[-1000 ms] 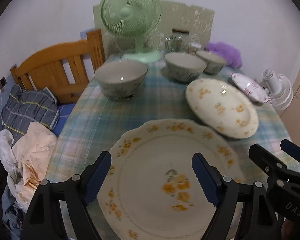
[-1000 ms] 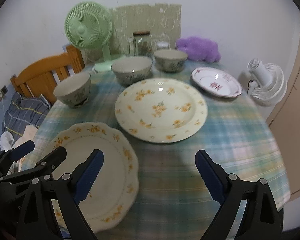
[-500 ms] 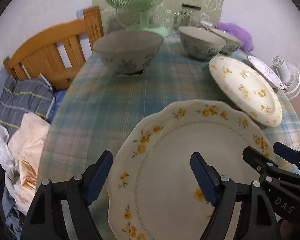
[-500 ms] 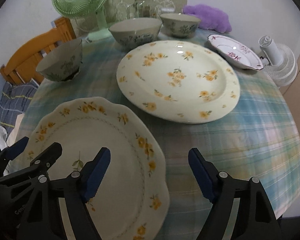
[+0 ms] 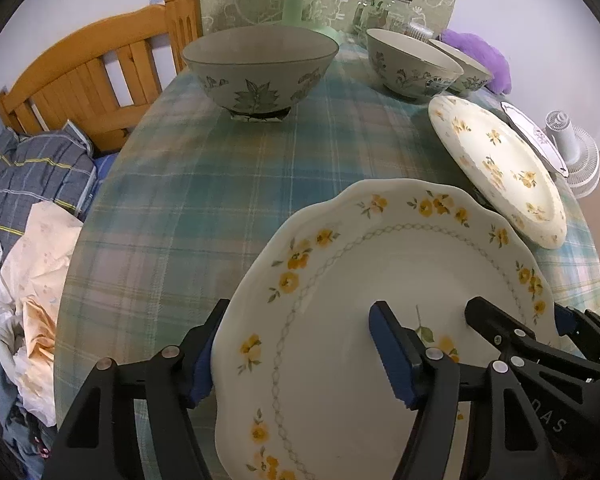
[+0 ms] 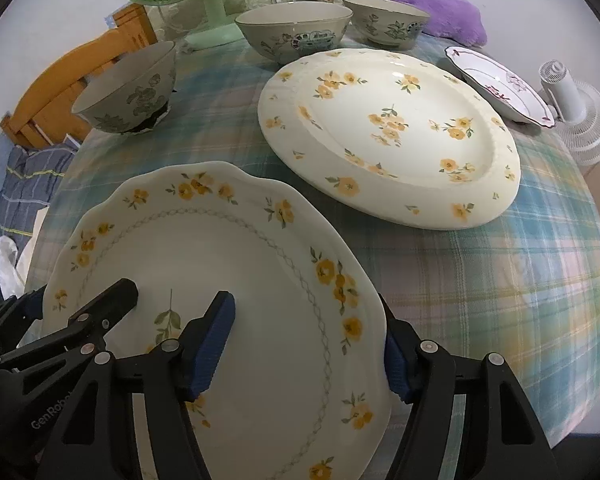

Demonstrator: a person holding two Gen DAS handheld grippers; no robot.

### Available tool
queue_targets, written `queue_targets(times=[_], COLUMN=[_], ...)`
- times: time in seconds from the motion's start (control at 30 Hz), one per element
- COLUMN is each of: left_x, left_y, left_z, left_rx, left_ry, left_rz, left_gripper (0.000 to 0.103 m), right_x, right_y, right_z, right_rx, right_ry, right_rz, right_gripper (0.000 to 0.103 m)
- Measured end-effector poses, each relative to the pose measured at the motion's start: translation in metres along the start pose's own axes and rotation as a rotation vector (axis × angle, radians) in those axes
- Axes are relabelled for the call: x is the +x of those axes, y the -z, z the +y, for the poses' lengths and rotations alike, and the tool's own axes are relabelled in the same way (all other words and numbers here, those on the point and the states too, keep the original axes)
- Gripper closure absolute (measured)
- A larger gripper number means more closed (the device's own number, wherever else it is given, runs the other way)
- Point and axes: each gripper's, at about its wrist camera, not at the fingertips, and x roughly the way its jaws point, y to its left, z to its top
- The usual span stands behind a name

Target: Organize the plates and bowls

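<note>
The scalloped plate (image 6: 228, 264) lies at the table's near edge with the left gripper (image 5: 300, 354) and right gripper (image 6: 308, 332) each straddling a rim, jaws wide, so closing both evenly likely precedes lifting onto the round yellow-flowered plate (image 6: 388, 128).

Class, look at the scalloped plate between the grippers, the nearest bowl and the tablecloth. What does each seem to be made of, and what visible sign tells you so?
Scalloped plate: probably glazed ceramic; smooth glossy white surface with printed yellow flowers.
Bowl: likely glazed ceramic too; grey-green sheen, painted leaves, thin dark rim.
Tablecloth: apparently woven fabric; matte plaid that drapes over the table edge.
</note>
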Motion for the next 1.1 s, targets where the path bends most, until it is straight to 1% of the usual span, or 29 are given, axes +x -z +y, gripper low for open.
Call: queue_targets(times=[0.1, 0.17, 0.4, 0.63, 0.87, 1.1], left_x=[-0.002, -0.007, -0.023, -0.029, -0.023, -0.018], left_y=[-0.003, -0.005, -0.015, -0.023, -0.025, -0.026], left_z=[0.0, 0.002, 0.0, -0.019, -0.054, -0.104], left_rx=[-0.007, -0.021, -0.028, 0.012, 0.041, 0.063], left_ry=[-0.008, -0.018, 0.007, 0.022, 0.025, 0.024], left_rz=[0.02, 0.015, 0.019, 0.001, -0.005, 0.001], left_gripper=[0.033, 0.033, 0.033, 0.033, 0.033, 0.033], right_x=[-0.001, -0.004, -0.026, -0.04, -0.042, -0.047], right_y=[-0.002, -0.002, -0.009, -0.016, -0.014, -0.015], right_z=[0.001, 0.002, 0.002, -0.014, -0.045, -0.095], right_rx=[0.013, 0.011, -0.002, 0.022, 0.052, 0.076], right_ry=[0.003, -0.007, 0.018, 0.044, 0.055, 0.061], right_rz=[0.026, 0.038, 0.024, -0.002, -0.023, -0.025], right_gripper=[0.033, 0.033, 0.033, 0.033, 0.033, 0.033])
